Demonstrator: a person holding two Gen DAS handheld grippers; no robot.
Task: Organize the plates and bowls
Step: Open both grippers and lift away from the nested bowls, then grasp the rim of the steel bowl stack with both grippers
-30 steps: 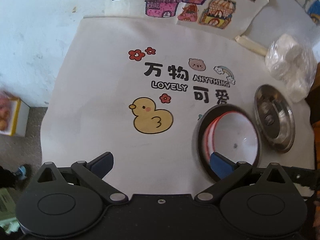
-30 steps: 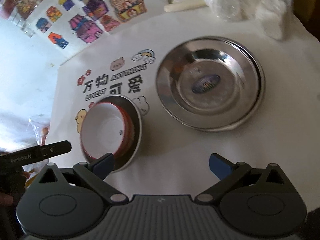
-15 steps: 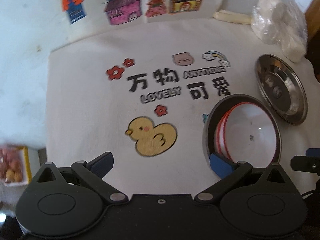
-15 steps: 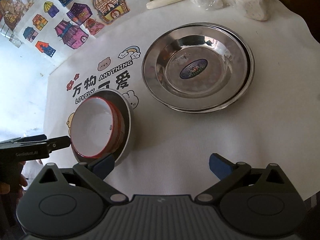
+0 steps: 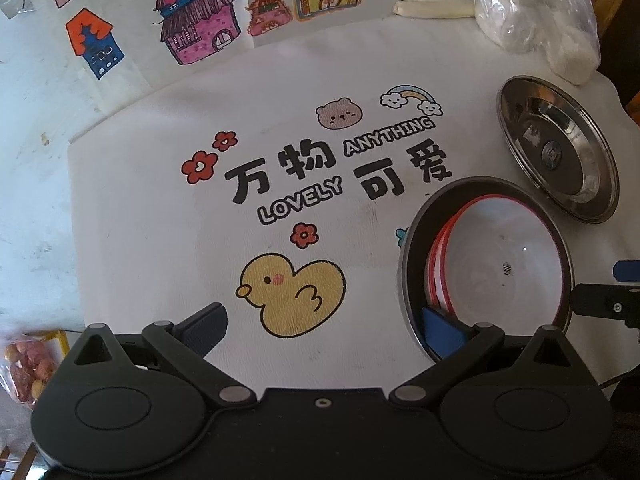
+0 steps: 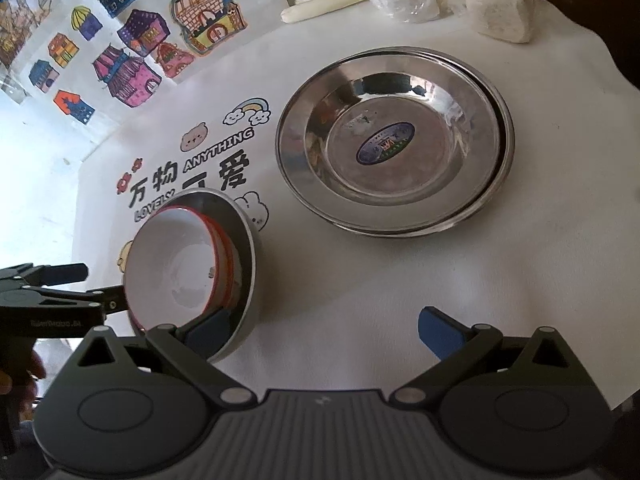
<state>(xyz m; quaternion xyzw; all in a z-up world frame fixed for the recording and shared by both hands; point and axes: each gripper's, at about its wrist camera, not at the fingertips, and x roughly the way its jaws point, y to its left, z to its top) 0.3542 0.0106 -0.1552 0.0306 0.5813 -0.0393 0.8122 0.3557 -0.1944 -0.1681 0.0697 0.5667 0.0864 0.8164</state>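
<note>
While both grippers, left [image 5: 324, 326] and right [image 6: 324, 326], gape unladen, nested bowls [image 6: 192, 268] sit beside stacked plates [image 6: 394, 140].

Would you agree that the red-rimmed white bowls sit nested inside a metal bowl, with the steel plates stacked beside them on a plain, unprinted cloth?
Not quite: the cloth is printed, with a yellow duck, flowers and lettering, as the left wrist view shows. The rest holds: the white bowls sit in the metal bowl, with the steel plates stacked beside them.

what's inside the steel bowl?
Nested in the steel bowl are red-rimmed white bowls; at least two rims show. The top one looks empty. The steel bowl's bottom is covered.
</note>
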